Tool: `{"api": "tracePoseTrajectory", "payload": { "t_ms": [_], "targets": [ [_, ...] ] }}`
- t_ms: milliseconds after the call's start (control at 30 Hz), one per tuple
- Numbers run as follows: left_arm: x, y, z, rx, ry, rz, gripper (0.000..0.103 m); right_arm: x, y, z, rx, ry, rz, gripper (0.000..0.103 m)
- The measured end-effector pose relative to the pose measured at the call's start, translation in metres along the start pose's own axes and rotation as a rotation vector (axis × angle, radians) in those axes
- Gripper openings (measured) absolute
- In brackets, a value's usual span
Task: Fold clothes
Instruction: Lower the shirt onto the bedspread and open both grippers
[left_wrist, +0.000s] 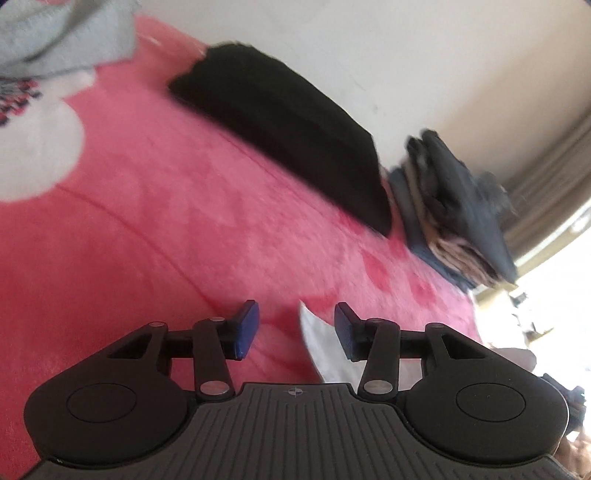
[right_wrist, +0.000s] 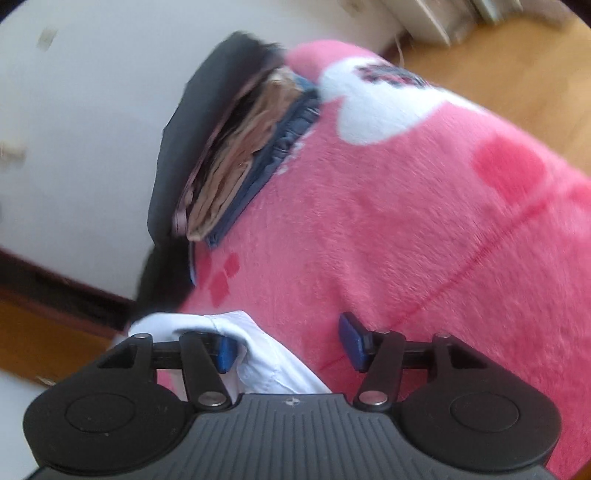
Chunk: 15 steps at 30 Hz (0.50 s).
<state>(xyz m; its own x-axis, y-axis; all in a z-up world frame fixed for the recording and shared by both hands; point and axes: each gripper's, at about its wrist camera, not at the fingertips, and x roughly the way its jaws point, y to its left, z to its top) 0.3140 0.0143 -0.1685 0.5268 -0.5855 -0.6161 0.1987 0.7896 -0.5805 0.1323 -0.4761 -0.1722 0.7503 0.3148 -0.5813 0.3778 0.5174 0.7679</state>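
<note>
A white garment (left_wrist: 319, 347) lies on the pink fleece blanket (left_wrist: 177, 229), close under my left gripper (left_wrist: 296, 330). Its blue pads stand apart and the cloth's edge shows between them, nearer the right pad, with neither pad pressing on it. In the right wrist view the same white garment (right_wrist: 273, 354) bunches up over the left finger of my right gripper (right_wrist: 289, 345). That gripper is open too; cloth lies loose against the left pad, and pink blanket (right_wrist: 406, 221) shows in the gap.
A folded black garment (left_wrist: 280, 129) lies at the blanket's far edge by the white wall. Beside it stands a stack of folded clothes (left_wrist: 454, 221) (right_wrist: 229, 155). A grey garment (left_wrist: 62, 33) lies at the top left. Wooden floor (right_wrist: 517, 66) lies beyond the bed.
</note>
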Motion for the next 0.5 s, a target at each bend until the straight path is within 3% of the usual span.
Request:
{"api": "tracePoseTrajectory", "payload": {
  "t_ms": [100,233,333,400,433,500],
  "targets": [
    [-0.011,-0.016,-0.005,0.058,-0.072,0.067,0.045,0.003,0.013,0.001,-0.102,0.021,-0.06,0.061],
    [-0.03,-0.044,-0.02,0.239,-0.11,0.111,0.05,0.018,0.072,-0.024,-0.575,0.056,-0.337,0.083],
    [-0.029,-0.062,-0.038,0.402,-0.063,0.152,0.056,0.029,0.104,-0.067,-1.017,0.06,-0.537,0.098],
    [-0.023,-0.069,-0.051,0.498,-0.014,0.156,0.058,0.037,0.125,-0.095,-1.312,0.062,-0.668,0.099],
    [-0.019,-0.072,-0.057,0.54,0.013,0.156,0.061,0.035,0.13,-0.104,-1.39,0.052,-0.694,0.099],
    [-0.009,-0.075,-0.066,0.597,0.069,0.164,0.063,0.018,0.134,-0.109,-1.373,0.008,-0.668,0.099]
  ]
}}
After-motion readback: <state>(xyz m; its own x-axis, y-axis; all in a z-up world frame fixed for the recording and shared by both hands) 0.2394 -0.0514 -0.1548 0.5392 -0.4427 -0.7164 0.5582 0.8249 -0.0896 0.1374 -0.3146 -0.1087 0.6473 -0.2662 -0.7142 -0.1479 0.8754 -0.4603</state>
